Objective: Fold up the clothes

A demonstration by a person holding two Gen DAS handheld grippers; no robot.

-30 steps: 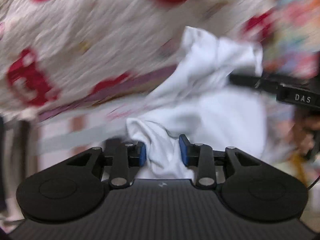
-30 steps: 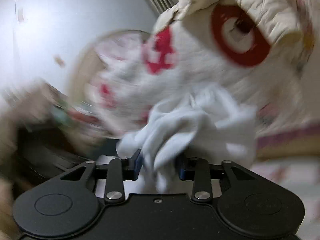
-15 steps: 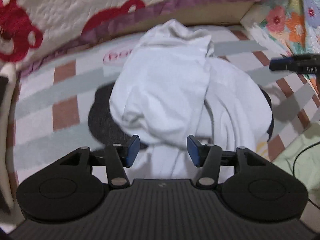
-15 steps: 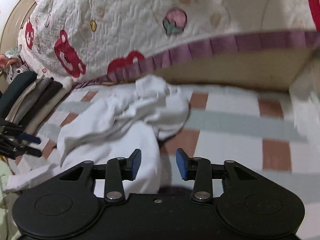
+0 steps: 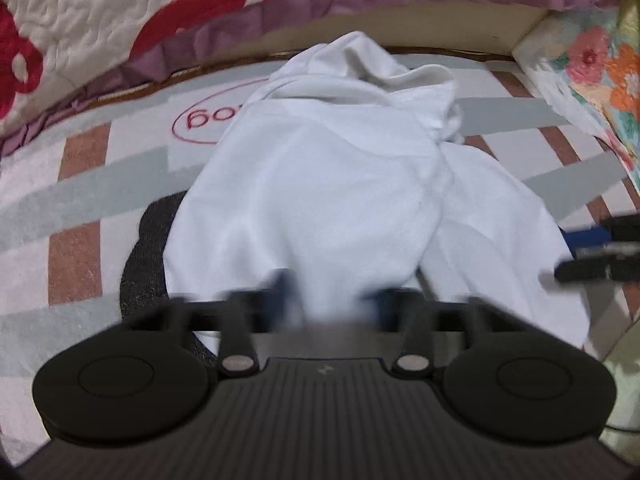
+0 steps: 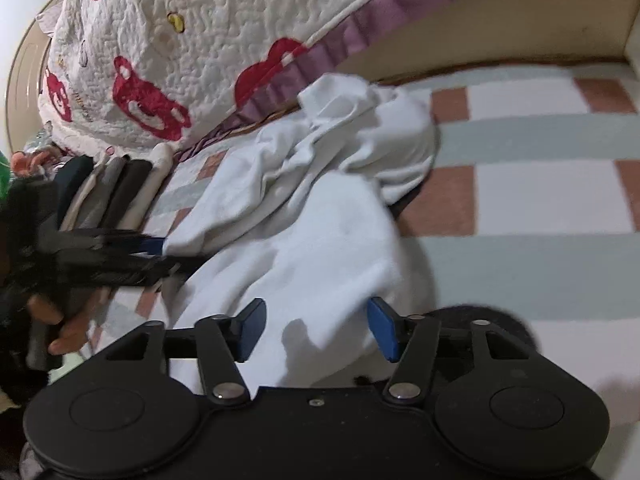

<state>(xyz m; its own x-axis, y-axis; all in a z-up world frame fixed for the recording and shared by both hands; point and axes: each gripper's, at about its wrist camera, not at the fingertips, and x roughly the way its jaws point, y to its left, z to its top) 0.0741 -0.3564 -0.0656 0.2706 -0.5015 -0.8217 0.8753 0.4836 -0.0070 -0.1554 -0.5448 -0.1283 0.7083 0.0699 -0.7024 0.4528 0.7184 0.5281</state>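
Right gripper: jaws spread wide, empty, over the near edge of the white garment. Left gripper: fingers blurred, gap apparent, jaws parted. Garment lies crumpled on the checked mat. Folded stack at 10 o'clock; quilt at 12.

Red oval logo, partly hidden letters unreadable, on checked mat
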